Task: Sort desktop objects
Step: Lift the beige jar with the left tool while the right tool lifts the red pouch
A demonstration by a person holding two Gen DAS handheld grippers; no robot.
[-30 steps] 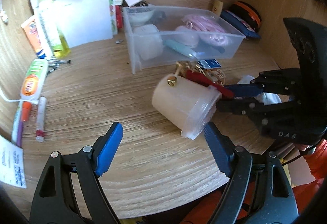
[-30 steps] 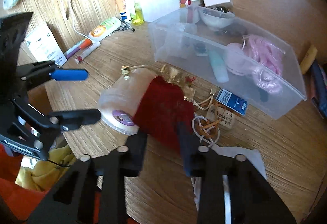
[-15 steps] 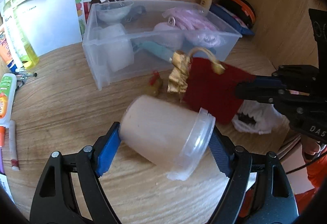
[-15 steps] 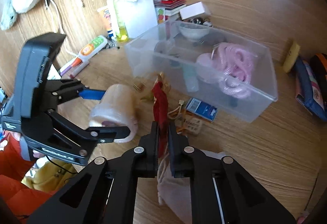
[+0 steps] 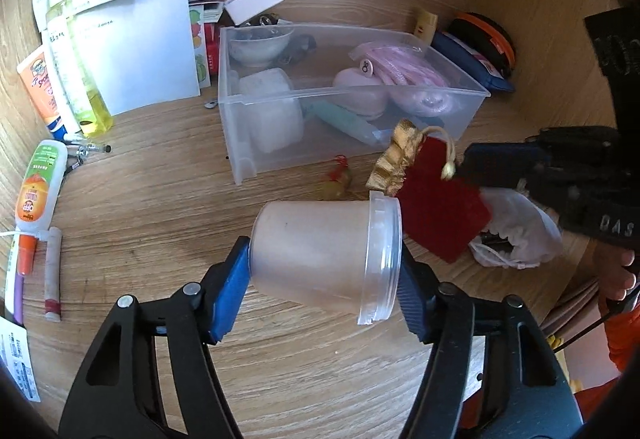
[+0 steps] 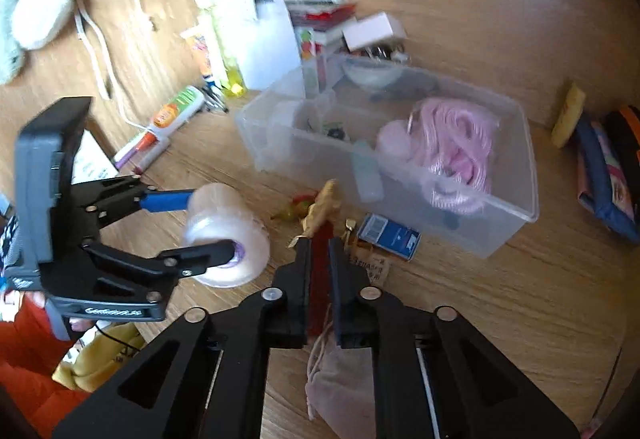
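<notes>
The frosted round plastic jar with a clear screw lid [image 5: 326,253] lay on its side between the fingers of the left gripper [image 5: 320,281]. The jaws had just been closing, and the blue pad and the dark pad now pressed on the jar's bottom and its lid. Whether the jar had left the wooden desk [image 5: 140,207] could not be told.

Just beside the lid hung the flat red cloth pouch with a gold frilly top [image 5: 436,207]. The right gripper [image 6: 320,251] had its fingers pressed nearly together, pinching the pouch by its edge.

It looked like the picking-up step, with both things grabbed but not yet put away. Next, each one probably needed carrying over the wall of the clear plastic box [image 5: 236,143] and letting go inside.

The box was already quite full with a pink cord bundle [image 5: 404,75], a white bowl [image 5: 258,47] and a white tub [image 5: 272,115], so room for the jar was small. A white cloth bag [image 5: 516,235] and a small blue card box [image 6: 390,235] lay close by on the desk.
</notes>
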